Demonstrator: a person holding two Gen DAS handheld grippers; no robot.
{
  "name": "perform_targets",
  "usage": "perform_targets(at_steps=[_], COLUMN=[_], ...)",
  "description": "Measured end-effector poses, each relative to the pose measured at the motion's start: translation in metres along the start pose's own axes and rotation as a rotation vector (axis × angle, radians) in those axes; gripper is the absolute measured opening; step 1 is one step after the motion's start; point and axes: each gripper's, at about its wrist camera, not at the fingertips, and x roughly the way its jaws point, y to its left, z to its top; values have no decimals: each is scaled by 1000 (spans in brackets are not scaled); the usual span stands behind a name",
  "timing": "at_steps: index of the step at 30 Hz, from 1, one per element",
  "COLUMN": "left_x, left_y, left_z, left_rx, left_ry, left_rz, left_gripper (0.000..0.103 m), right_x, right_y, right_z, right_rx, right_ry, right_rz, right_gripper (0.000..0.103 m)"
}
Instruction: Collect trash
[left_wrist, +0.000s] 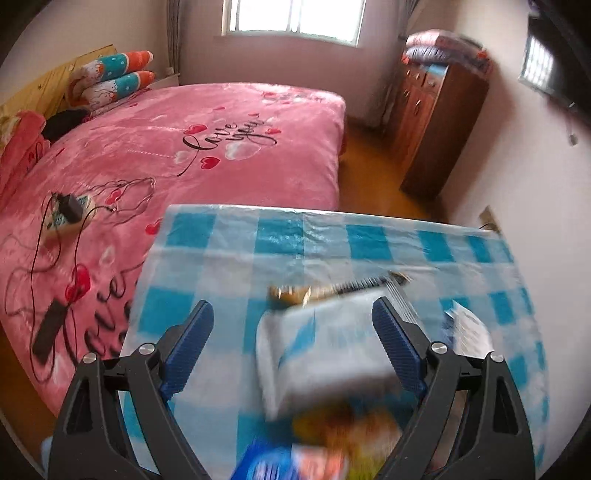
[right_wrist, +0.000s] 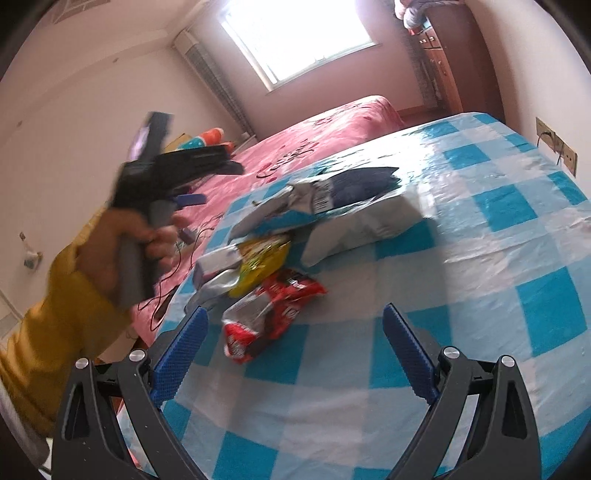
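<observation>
Several empty snack wrappers lie on a blue-and-white checked tablecloth (right_wrist: 480, 314). In the right wrist view a red wrapper (right_wrist: 266, 317) lies nearest, a yellow one (right_wrist: 262, 266) behind it, and a large grey-and-blue bag (right_wrist: 354, 218) farther back. My right gripper (right_wrist: 295, 350) is open, just short of the red wrapper. My left gripper (left_wrist: 291, 343) is open above the blurred grey bag (left_wrist: 325, 350), with yellow and blue wrappers (left_wrist: 332, 443) below it. The left gripper also shows in the right wrist view (right_wrist: 192, 201), held in a yellow-sleeved hand left of the table.
A bed with a pink blanket (left_wrist: 203, 147) stands left of and behind the table, with cables and a charger (left_wrist: 70, 206) on it. A brown cabinet (left_wrist: 432, 122) stands against the right wall. A wall socket (right_wrist: 557, 147) sits by the table's far right edge.
</observation>
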Motion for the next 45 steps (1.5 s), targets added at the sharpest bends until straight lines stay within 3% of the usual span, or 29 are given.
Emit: perform_targets(at_steps=[7,13,16,28,34,40,45], left_x=[74,114,108,57,32,4,-35], left_y=[-11,-29,-37,-78,-95,-81,-53], left_z=[38,34,29,-38,-68,-72,-76], left_rx=[-30,48,85,222,258,216,204], left_ry=[126,252,242,264,280,221,137], left_rz=[79,122,92,-51,-146,-199,-208], left_gripper=[65,46,39,37,37,38,47], right_x=[0,0,-3,-14,-8,-2,8], right_y=[-24,-38,-42,-51,-48,-36,-20], right_z=[12,12,12,13,11,9,4], right_rx=[45,79,88,113,101,48,-3], right_ry=[-14,-2,-3,-35,-1,24,78], right_rz=[1,-4,-7,-32,-32,-7,42], right_gripper=[94,94,94,94,94,94,94])
